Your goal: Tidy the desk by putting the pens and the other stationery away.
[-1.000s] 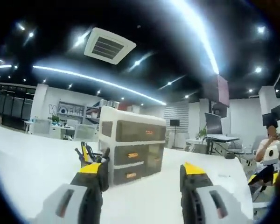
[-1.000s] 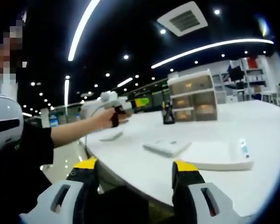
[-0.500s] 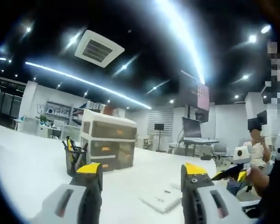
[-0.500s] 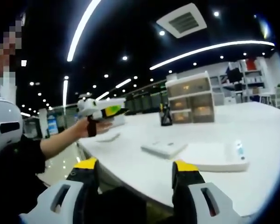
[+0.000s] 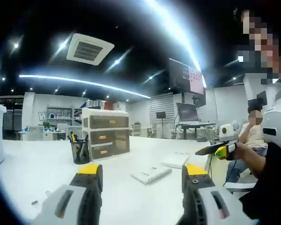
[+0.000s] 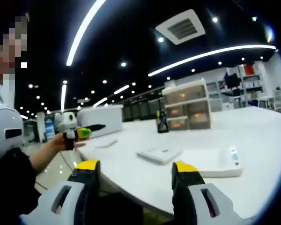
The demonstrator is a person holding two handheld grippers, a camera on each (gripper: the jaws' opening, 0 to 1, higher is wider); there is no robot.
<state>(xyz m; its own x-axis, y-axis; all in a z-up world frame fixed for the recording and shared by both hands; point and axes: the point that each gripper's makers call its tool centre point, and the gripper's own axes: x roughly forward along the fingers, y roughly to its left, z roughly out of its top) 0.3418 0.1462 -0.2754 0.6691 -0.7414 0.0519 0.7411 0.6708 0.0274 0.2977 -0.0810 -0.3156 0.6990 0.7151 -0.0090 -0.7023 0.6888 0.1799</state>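
A white desk carries a drawer unit with brownish drawers and, beside it, a black pen holder with pens in it. My left gripper hangs open well short of both, nothing between its jaws. In the right gripper view the drawer unit and pen holder stand far across the desk. A white tray near me holds a small tube-like item. My right gripper is open at the desk's near edge.
A flat white pad lies mid-desk, and a second flat white item behind it. Small bits lie at the left. A large white box stands at the far side. Each gripper, held in a hand, appears in the other's view.
My left gripper has pulled back from the drawer unit toward the person, so the unit and pen holder look smaller. The right gripper has barely moved.
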